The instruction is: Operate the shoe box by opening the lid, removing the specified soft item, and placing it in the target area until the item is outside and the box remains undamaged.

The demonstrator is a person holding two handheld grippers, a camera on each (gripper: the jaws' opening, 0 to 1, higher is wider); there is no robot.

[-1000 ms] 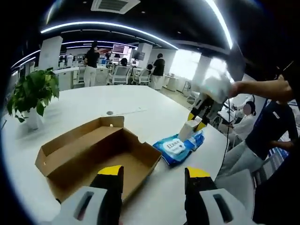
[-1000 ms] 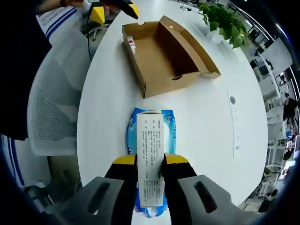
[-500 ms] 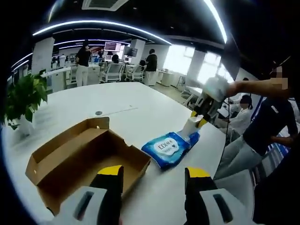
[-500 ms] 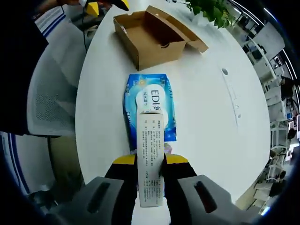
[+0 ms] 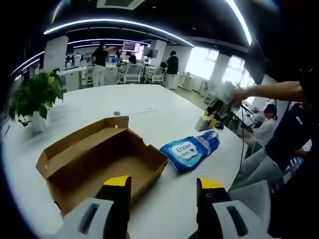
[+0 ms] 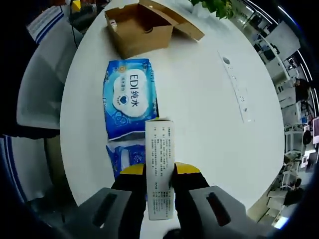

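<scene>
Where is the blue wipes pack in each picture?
Left gripper view: the blue wipes pack lies on the white table, right of the open cardboard box.
Right gripper view: the pack lies left of centre, between the cardboard box at the top and the small white carton held in the right gripper.
Shared landmark: the cardboard box.

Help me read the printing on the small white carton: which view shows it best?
The right gripper view: the white carton stands upright between the right gripper's jaws, its printed face to the camera. In the left gripper view the carton is small and far, beyond the blue wipes pack.
</scene>
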